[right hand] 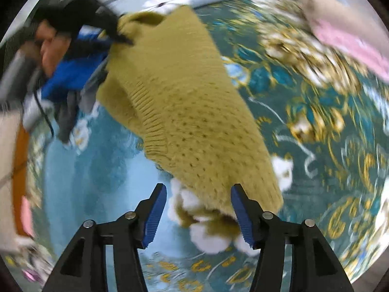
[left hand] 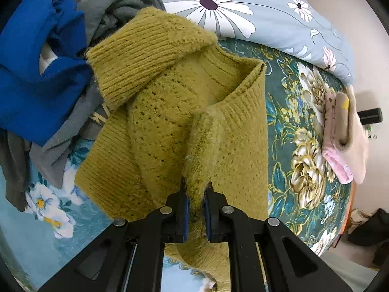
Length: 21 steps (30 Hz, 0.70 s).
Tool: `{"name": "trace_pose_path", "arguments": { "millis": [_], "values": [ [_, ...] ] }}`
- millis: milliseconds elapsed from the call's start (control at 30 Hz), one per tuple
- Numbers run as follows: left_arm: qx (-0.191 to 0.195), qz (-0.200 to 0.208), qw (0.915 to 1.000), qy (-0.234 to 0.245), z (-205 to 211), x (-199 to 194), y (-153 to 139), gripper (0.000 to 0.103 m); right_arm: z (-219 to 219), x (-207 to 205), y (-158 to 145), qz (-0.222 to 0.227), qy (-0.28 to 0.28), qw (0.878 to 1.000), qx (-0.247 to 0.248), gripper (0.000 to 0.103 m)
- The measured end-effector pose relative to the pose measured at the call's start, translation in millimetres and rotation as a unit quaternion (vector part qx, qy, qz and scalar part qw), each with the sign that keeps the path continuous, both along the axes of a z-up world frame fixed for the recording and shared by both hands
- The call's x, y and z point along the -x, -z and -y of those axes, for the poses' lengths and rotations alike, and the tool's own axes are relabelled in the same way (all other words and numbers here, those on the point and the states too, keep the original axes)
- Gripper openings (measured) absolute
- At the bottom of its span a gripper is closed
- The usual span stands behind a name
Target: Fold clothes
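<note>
My left gripper (left hand: 196, 194) has its jaws clamped on a fuzzy fold of the mustard knit sweater (left hand: 170, 121), which lies lifted and draped over the bed (left hand: 304, 126). In the left wrist view its long axis runs away from me, from the pinched fold near the camera up to a ribbed cuff (left hand: 126, 65) that points toward the far left, with the ribbed neckline open to the right of it. My right gripper (right hand: 198, 209) has its jaws wide apart, holding nothing, hovering just above the sweater's near fuzzy edge. The right wrist view is smeared by motion, yet it shows what the left cannot: the sweater (right hand: 184, 112) stretched as one long band running diagonally from the upper left down toward my open jaws, and the left gripper (right hand: 102, 22) gripping its far end. Only the left view gives me the blue garment (left hand: 41, 73) and grey garment (left hand: 116, 7) heaped against the cuff, the folded pink and beige stack (left hand: 340, 131) by the bed's right edge, and the daisy-print quilt (left hand: 243, 7) beyond. Between sweater and stack the floral bedspread is open.
</note>
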<state>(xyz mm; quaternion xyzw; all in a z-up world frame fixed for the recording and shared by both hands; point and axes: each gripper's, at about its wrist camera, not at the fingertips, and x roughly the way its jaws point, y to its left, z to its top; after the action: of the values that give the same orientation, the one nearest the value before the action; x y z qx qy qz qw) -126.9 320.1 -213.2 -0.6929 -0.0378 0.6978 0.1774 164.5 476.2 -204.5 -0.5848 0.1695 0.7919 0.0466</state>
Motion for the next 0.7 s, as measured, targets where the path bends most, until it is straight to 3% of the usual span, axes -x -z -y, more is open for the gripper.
{"name": "trace_pose_path", "arguments": {
  "millis": [200,433,567,667,700],
  "values": [
    [-0.021,0.015,0.9997,0.000,1,4,5,0.010,25,11,16,-0.007,-0.083,0.993,-0.089,0.061],
    [-0.045,0.026,0.9986,0.003,1,5,8,0.010,30,17,27,-0.013,-0.097,0.984,-0.150,0.061],
    [-0.058,0.031,0.9978,0.005,2,6,10,0.010,16,19,16,-0.033,-0.066,0.986,-0.150,0.060],
    [-0.069,0.035,0.9970,0.006,2,7,11,0.010,8,23,7,-0.046,-0.049,0.986,-0.156,0.040],
    [-0.072,0.037,0.9967,0.006,2,7,12,0.010,5,23,3,-0.051,-0.042,0.985,-0.160,0.040]
  ]
}}
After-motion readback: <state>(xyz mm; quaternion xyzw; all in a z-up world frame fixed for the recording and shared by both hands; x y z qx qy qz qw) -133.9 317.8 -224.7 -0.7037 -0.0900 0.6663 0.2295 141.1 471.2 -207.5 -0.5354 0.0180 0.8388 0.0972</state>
